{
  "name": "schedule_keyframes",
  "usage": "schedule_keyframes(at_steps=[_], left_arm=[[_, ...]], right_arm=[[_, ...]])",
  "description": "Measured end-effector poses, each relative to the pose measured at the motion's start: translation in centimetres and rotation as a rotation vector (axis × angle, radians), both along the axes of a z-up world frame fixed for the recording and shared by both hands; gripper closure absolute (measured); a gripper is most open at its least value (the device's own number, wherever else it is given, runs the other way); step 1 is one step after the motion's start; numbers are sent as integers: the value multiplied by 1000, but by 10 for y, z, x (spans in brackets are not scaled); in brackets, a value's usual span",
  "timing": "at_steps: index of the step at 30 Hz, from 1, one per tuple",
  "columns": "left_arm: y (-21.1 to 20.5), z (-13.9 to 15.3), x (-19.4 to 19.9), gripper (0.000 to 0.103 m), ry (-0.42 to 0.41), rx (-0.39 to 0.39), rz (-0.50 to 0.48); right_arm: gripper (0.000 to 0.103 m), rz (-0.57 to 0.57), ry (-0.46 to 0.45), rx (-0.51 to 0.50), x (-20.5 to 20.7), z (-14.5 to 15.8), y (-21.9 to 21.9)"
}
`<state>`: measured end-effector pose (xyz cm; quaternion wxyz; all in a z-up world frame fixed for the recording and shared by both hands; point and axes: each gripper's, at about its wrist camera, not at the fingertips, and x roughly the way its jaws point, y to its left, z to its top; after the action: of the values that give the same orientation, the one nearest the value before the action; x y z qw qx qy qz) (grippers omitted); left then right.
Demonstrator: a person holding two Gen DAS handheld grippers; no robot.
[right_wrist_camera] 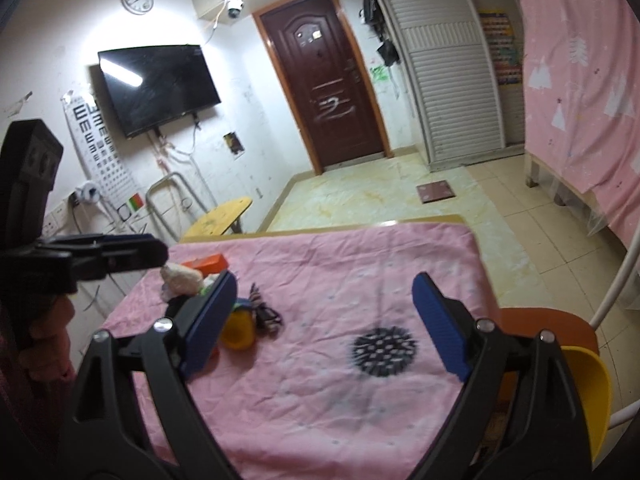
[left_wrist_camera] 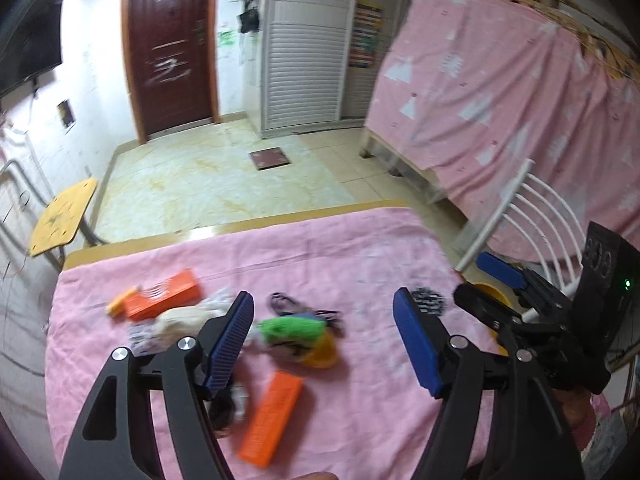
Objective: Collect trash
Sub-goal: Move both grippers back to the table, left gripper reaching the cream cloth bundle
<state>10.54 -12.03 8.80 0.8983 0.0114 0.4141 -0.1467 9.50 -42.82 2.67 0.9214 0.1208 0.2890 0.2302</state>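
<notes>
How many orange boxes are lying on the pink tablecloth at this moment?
2. One orange box lies toward the table's far left corner beside a crumpled pale wad. The other orange box lies nearer the camera, just right of the left gripper's left finger. Clutter may hide more.

A creased pink cloth (right_wrist_camera: 340,380) (matt, quilted-looking) covers the table, over glossy floor tiles (right_wrist_camera: 520,208).

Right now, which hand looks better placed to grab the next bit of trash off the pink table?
Probably the left. The left gripper hangs open right above the litter: green wrapper, orange box. The right gripper is open too, but over bare pink cloth, with the pile off to its side.
</notes>
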Motion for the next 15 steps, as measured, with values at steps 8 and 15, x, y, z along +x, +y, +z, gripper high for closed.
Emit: schedule_keyframes(at_steps=[8,15], left_arm=[[52,-20,17,38,48,-13,133],[82,-42,34,38,120,-62,207]], right_arm=[[17,109,38,-50,11,-11,49],[17,158,52,-85,15,-13,79]])
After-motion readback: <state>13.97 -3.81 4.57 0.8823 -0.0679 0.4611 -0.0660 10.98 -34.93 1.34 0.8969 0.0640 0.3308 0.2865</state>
